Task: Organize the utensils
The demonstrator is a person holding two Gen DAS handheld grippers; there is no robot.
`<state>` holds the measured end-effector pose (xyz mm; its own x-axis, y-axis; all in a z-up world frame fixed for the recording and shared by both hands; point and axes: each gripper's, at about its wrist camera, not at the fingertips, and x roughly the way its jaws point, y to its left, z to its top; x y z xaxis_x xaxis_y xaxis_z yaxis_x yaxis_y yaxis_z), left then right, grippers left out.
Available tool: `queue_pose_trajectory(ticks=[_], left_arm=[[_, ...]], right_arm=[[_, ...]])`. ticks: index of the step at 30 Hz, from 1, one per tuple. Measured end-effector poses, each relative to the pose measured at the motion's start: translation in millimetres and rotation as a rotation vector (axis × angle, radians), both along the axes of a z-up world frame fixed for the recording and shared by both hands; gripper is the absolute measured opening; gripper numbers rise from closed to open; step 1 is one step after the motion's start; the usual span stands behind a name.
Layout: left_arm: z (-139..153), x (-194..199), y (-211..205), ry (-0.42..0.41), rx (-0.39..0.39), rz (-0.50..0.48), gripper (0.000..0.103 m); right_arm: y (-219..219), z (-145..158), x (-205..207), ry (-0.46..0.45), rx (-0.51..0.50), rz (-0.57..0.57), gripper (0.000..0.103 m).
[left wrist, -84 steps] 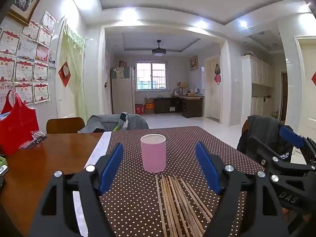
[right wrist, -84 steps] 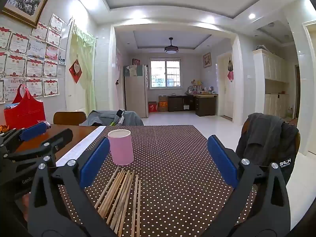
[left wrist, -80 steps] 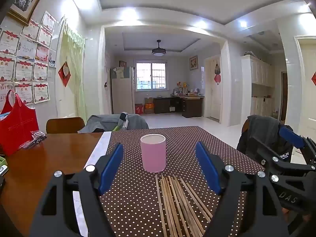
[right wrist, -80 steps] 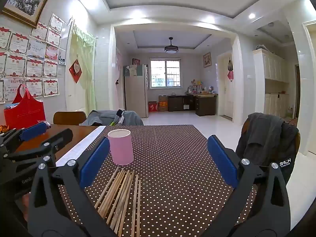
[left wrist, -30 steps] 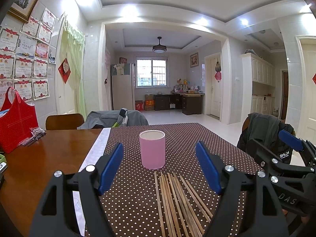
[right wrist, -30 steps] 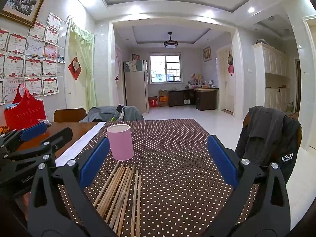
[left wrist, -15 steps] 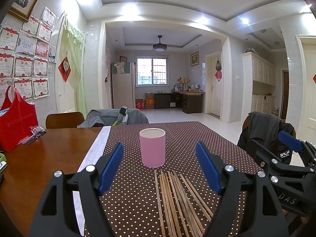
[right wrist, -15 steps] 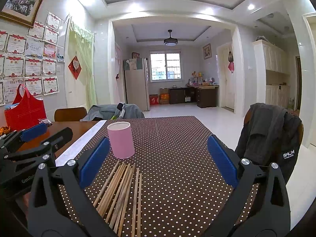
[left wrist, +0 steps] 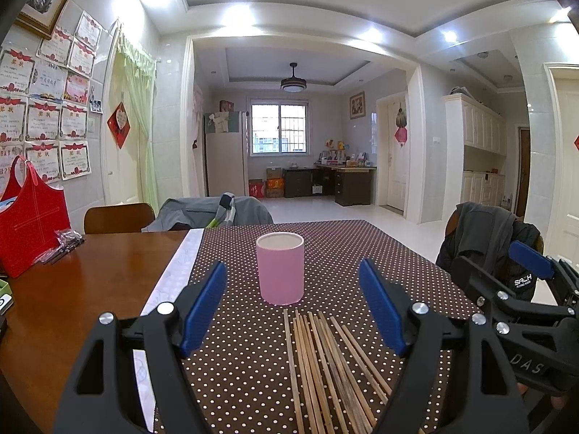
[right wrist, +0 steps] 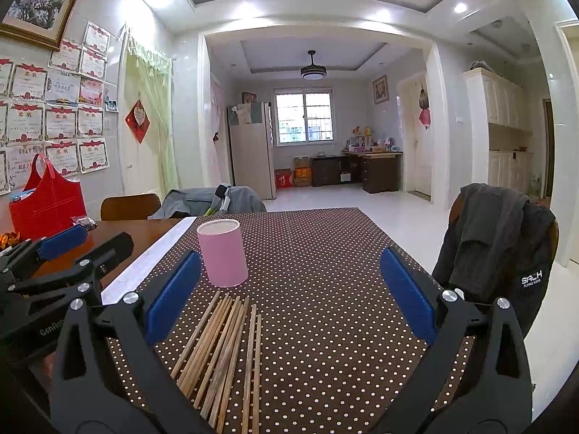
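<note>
Wooden chopsticks (left wrist: 325, 365), loose bundle, flat on the dotted counter (left wrist: 362, 253) just before an upright pink cup (left wrist: 280, 269). Likely light, stiff, prone to rolling; best pinched mid-shaft. Left claw (left wrist: 293, 307) and right claw (right wrist: 289, 296): both wide open, empty.

Matt pink cup (left wrist: 280, 272), bare wooden chopsticks (left wrist: 325, 361), polka-dot cloth (left wrist: 362, 253), glossy wooden table (left wrist: 72, 289)

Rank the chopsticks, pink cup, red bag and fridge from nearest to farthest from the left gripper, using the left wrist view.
1. Chopsticks, lying on the cloth just ahead of the left gripper.
2. Pink cup, upright beyond the chopsticks.
3. Red bag, far left on the table.
4. Fridge, in the back room.
</note>
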<state>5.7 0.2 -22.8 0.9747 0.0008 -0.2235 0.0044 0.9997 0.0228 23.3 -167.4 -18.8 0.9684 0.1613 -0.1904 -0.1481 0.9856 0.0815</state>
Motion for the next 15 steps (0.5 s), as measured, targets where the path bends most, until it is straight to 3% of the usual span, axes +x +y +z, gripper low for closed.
queue_pose_trajectory(ticks=[15], left_arm=[[5.0, 2.9, 2.1, 0.024, -0.001, 0.004, 0.074]], right_arm=[[1.5, -0.4, 5.8, 0.028, 0.007, 0.007, 0.097]])
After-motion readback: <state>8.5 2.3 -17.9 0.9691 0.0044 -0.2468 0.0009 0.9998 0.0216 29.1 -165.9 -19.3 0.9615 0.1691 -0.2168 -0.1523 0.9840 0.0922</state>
